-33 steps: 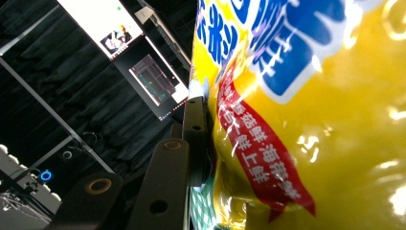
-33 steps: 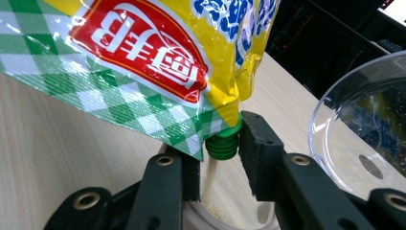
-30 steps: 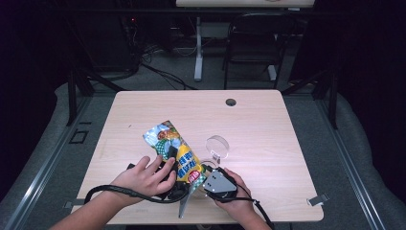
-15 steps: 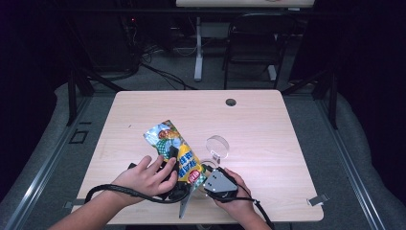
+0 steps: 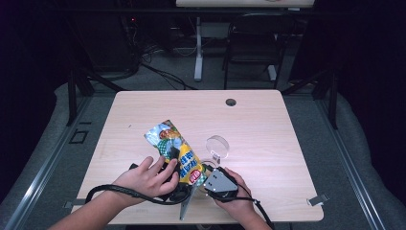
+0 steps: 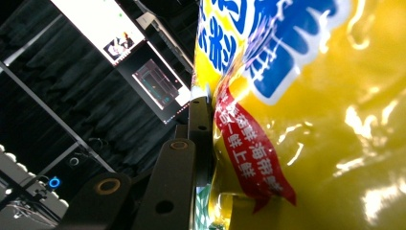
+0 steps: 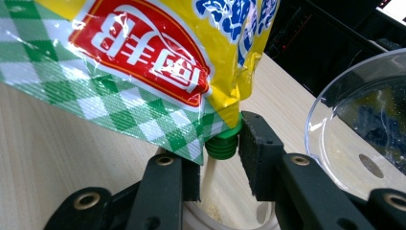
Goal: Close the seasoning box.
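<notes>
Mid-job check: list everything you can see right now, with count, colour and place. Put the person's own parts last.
Pouch: 1, yellow with blue lettering, red label and green check, near middle of the table, spout end toward the person.
Spout: 1, green, at the pouch's lower end, between the right tongs' jaws.
Clear dish: 1, transparent, just right of the pouch.
Table: 1, light wood, with a dark round hole near the far edge.
Chair: 1, black, beyond the table.
Left tongs: 1, black, a jaw pressed against the pouch's side.
Right tongs: 1, black, jaws astride the spout.
Hands: 2, left hand, right hand, at the near edge.
</notes>
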Demonstrator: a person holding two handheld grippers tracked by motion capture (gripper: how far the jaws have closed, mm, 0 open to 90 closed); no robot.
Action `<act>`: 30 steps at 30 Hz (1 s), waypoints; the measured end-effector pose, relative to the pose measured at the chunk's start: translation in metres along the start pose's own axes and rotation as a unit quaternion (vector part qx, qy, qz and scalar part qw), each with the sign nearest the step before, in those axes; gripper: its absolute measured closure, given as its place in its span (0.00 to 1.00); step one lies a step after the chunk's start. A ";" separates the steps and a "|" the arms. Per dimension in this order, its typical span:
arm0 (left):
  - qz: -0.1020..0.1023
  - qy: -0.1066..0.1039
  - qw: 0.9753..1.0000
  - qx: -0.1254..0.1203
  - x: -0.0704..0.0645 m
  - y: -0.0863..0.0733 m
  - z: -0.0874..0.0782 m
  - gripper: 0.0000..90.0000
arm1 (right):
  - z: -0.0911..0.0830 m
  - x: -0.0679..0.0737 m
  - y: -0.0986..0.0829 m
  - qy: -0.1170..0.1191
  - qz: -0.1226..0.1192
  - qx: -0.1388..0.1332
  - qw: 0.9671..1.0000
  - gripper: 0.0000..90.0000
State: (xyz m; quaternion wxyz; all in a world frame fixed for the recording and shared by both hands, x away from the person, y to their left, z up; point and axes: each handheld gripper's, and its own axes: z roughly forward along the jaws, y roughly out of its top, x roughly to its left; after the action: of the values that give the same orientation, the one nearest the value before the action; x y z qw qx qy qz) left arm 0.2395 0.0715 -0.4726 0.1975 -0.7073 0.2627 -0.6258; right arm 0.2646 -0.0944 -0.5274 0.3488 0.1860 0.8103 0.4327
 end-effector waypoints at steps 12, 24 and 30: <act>0.000 -0.004 1.000 -0.006 0.001 0.001 -0.002 0.93 | 0.000 -0.001 0.000 0.000 0.005 0.001 1.000 0.78; 0.014 -0.006 1.000 0.003 0.003 0.003 -0.004 0.94 | 0.000 -0.001 0.000 0.001 0.009 0.000 1.000 0.78; 0.013 -0.006 1.000 0.000 0.004 0.002 -0.004 0.94 | 0.000 -0.002 0.000 0.001 0.013 -0.001 1.000 0.78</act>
State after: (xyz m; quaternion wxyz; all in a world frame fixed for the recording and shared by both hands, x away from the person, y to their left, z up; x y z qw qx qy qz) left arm 0.2353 0.0672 -0.4700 0.2075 -0.7074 0.2707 -0.6191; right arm 0.2657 -0.0957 -0.5269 0.3423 0.1957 0.8076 0.4386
